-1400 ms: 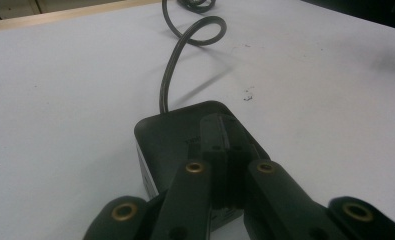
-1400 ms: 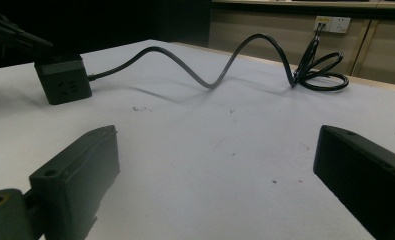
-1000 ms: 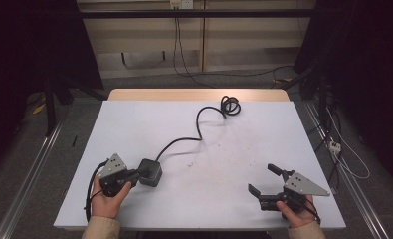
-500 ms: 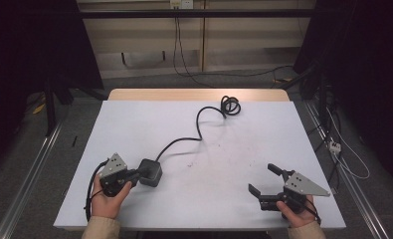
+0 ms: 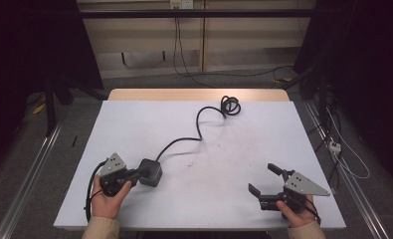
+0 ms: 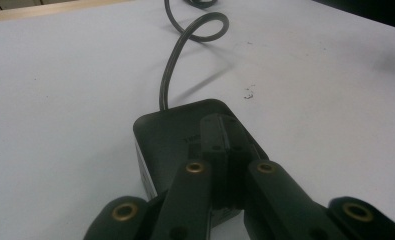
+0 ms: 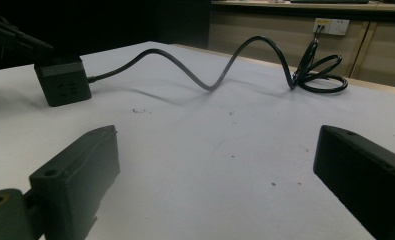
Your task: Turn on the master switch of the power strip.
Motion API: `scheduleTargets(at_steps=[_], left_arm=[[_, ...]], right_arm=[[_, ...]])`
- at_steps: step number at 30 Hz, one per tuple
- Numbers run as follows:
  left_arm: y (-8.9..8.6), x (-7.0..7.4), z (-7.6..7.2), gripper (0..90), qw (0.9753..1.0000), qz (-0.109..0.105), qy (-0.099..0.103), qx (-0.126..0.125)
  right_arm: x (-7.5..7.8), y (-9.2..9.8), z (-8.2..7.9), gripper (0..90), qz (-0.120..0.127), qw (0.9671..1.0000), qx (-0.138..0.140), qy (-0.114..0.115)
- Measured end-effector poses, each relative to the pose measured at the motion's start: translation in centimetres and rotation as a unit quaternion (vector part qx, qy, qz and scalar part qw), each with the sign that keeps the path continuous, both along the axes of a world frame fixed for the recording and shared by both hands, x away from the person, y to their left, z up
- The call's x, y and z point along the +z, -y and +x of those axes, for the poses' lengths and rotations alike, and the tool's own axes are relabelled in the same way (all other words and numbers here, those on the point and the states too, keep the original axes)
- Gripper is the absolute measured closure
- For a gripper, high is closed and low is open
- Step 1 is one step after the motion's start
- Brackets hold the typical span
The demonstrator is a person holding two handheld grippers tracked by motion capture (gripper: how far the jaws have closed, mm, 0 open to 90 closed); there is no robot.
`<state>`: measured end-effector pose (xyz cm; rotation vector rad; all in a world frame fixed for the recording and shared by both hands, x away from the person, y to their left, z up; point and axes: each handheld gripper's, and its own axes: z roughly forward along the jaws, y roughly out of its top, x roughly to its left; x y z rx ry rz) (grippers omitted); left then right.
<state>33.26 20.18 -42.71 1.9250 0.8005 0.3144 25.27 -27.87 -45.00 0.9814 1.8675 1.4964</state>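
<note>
My sleeves [image 5: 101,229] are beige; both grippers [image 5: 264,188] are black, brass screws [image 6: 195,167], grey three-cornered plates [image 5: 307,184], black cable [image 5: 89,191].

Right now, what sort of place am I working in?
Most likely a lab or recording workspace, not a home: a bare white table ringed by black curtains, loose cables on the floor, and a wall socket. On the table lies only a black socket cube with its cable.
</note>
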Motion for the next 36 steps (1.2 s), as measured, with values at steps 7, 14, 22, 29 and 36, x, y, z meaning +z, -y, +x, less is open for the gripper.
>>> scheduleTargets(at_steps=[7,14,22,29,36], left_arm=[[0.05,-0.01,-0.04,90.0,1.0000,-0.006,-0.003,0.006],[-0.22,-0.14,0.04,90.0,0.9996,-0.024,-0.012,0.004],[-0.06,-0.13,-0.06,88.9,0.9994,-0.031,-0.014,0.003],[-0.15,0.37,-0.16,67.0,0.9983,-0.053,-0.013,0.022],[-0.18,0.57,-0.17,43.8,0.9978,-0.061,-0.008,0.025]], right_arm=[[-0.02,0.04,0.06,4.0,-0.002,1.0000,-0.002,-0.002],[0.00,0.02,0.10,4.1,0.000,1.0000,0.000,-0.001],[0.01,-0.03,0.13,4.0,0.000,1.0000,0.001,0.001],[0.00,-0.09,0.18,4.1,0.000,1.0000,0.003,0.000],[0.01,-0.14,0.20,4.1,0.000,1.0000,0.003,0.000]])
